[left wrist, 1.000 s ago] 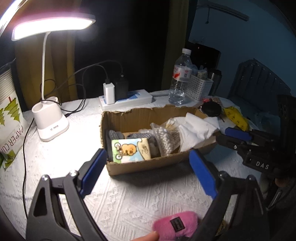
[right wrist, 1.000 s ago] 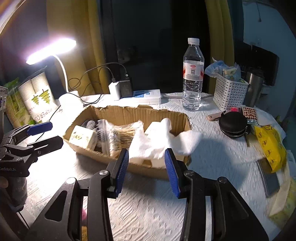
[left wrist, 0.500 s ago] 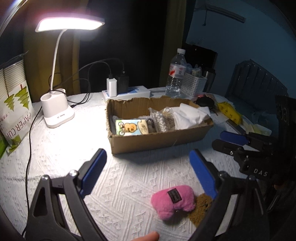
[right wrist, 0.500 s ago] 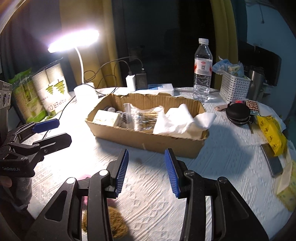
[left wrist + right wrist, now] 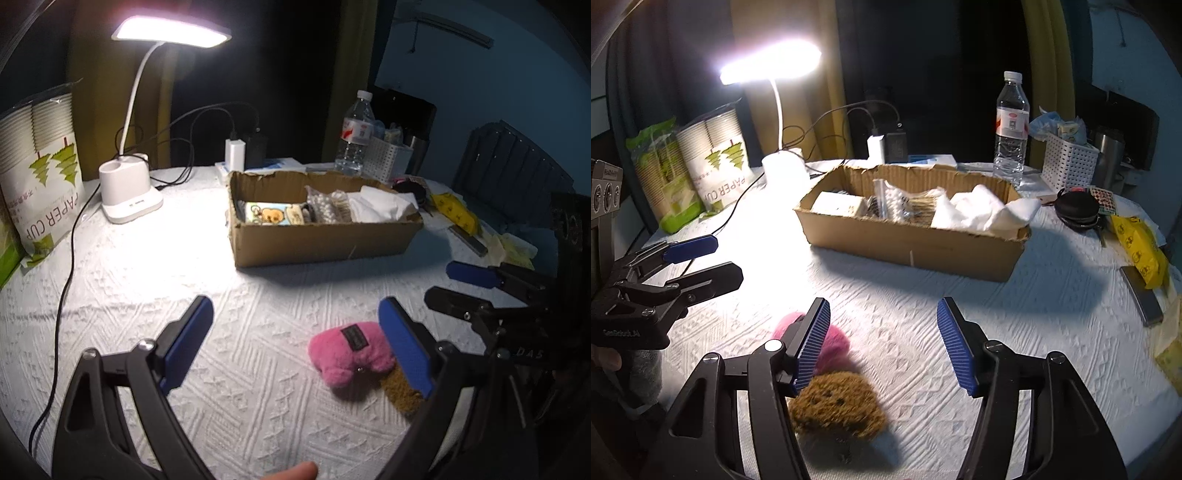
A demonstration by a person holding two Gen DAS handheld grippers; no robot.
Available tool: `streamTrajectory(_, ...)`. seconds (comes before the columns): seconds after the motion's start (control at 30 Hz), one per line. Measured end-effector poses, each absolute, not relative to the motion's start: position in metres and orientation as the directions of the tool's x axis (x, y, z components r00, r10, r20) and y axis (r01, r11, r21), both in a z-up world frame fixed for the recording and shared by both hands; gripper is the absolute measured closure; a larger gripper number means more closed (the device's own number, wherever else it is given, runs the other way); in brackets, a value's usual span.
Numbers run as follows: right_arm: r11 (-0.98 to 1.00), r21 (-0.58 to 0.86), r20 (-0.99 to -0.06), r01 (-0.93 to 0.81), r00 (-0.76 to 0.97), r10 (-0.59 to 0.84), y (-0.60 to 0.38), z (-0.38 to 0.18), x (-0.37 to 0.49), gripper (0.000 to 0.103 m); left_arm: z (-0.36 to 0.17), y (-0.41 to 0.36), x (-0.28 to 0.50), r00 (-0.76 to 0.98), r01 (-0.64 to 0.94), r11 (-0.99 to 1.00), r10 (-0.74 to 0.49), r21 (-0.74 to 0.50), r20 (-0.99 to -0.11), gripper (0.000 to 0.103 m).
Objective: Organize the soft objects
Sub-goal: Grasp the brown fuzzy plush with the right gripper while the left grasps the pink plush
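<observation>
Both tongs, left [image 5: 295, 347] and right [image 5: 882, 345], are open and empty, the right just widened; the pink toy [image 5: 349, 352] and brown toy [image 5: 836, 404] touch at the bottom of the frame, so one grasp may drag both.

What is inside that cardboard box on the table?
In the cardboard box: a cartoon-printed packet, a clear bag of white beads, and crumpled white tissue. Anything underneath them is covered.

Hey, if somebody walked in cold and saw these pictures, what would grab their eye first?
Probably the glaring desk lamp at the table's back left, then the open cardboard box mid-table, stuffed with white cloth and packets. Nearer, a pink plush toy and a brown plush toy lie touching on the white tablecloth.
</observation>
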State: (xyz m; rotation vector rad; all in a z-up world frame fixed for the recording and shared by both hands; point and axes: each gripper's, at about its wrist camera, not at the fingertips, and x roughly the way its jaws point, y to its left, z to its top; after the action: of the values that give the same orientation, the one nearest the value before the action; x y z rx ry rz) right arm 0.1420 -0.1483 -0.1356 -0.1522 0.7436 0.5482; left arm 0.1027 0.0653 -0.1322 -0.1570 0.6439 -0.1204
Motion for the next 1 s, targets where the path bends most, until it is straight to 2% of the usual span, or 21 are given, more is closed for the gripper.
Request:
streamTrajectory(0.17, 0.839, 0.059, -0.692, -0.541, 0.583, 0.425, -0.142, -0.145, 0.131, 0.038, -0.141, 0.068, 0.096, 0.785, 0.054, 0.981, -0.156, -0.184, -0.6, 0.011)
streamTrajectory(0.3, 0.82, 0.063, -0.71, -0.569, 0.552, 0.437, -0.137, -0.155, 0.121, 0.026, -0.149, 0.072, 0.091, 0.779, 0.038, 0.981, -0.149, -0.191, -0.61, 0.011)
streamTrajectory(0.57, 0.776, 0.057, -0.771, -0.628, 0.466, 0.434, -0.127, -0.182, 0.107, 0.026, -0.16, 0.07, 0.086, 0.765, 0.04, 0.978, -0.161, -0.204, -0.623, 0.011)
streamTrajectory(0.67, 0.777, 0.05, -0.782, -0.627, 0.46, 0.421, -0.127, -0.189, 0.105, 0.026, -0.162, 0.07, 0.086, 0.763, 0.039, 0.976, -0.167, -0.214, -0.625, 0.004)
streamTrajectory(0.8, 0.784, 0.046, -0.799, -0.619, 0.448, 0.4, -0.129, -0.199, 0.105, 0.026, -0.164, 0.062, 0.09, 0.753, 0.053, 0.977, -0.176, -0.208, -0.635, 0.004)
streamTrajectory(0.87, 0.788, 0.092, -0.795, -0.609, 0.432, 0.426, -0.137, -0.2, 0.108, 0.026, -0.165, 0.057, 0.094, 0.747, 0.057, 0.978, -0.174, -0.199, -0.642, 0.004)
streamTrajectory(1.0, 0.802, 0.109, -0.782, -0.588, 0.447, 0.434, -0.15, -0.198, 0.113, 0.033, -0.168, 0.046, 0.103, 0.732, 0.068, 0.982, -0.171, -0.179, -0.66, 0.004)
